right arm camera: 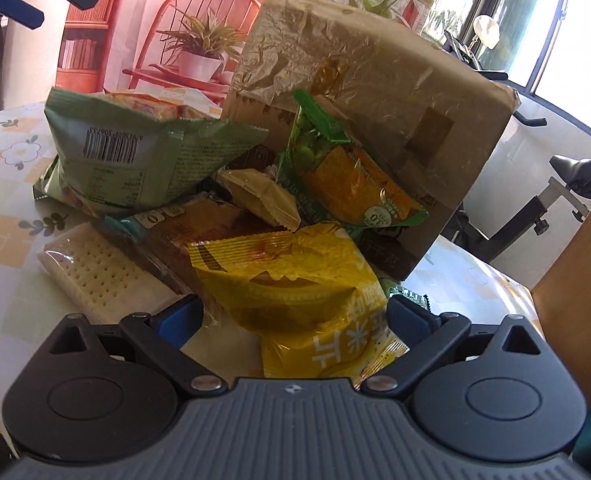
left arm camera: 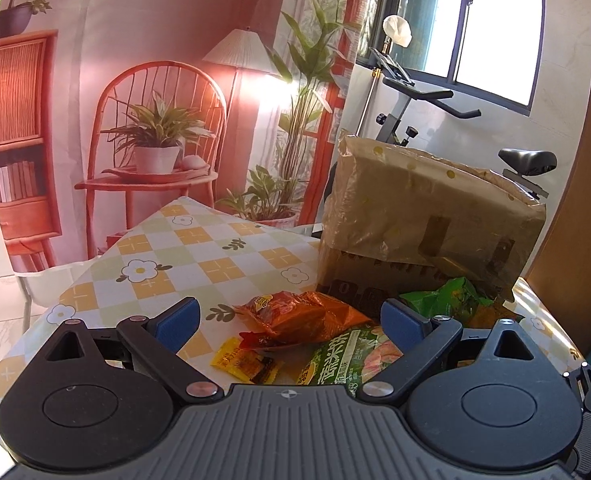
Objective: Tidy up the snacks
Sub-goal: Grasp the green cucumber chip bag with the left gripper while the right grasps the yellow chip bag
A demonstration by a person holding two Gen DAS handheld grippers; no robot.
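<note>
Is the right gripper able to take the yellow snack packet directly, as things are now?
Probably yes: the right gripper is open, and the yellow snack packet lies on top of the pile between its fingers, uncovered.

Snacks before box

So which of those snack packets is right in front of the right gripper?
The yellow packet. It lies between the open right gripper fingers, nearer than the green bag and cracker pack to its left.
</note>
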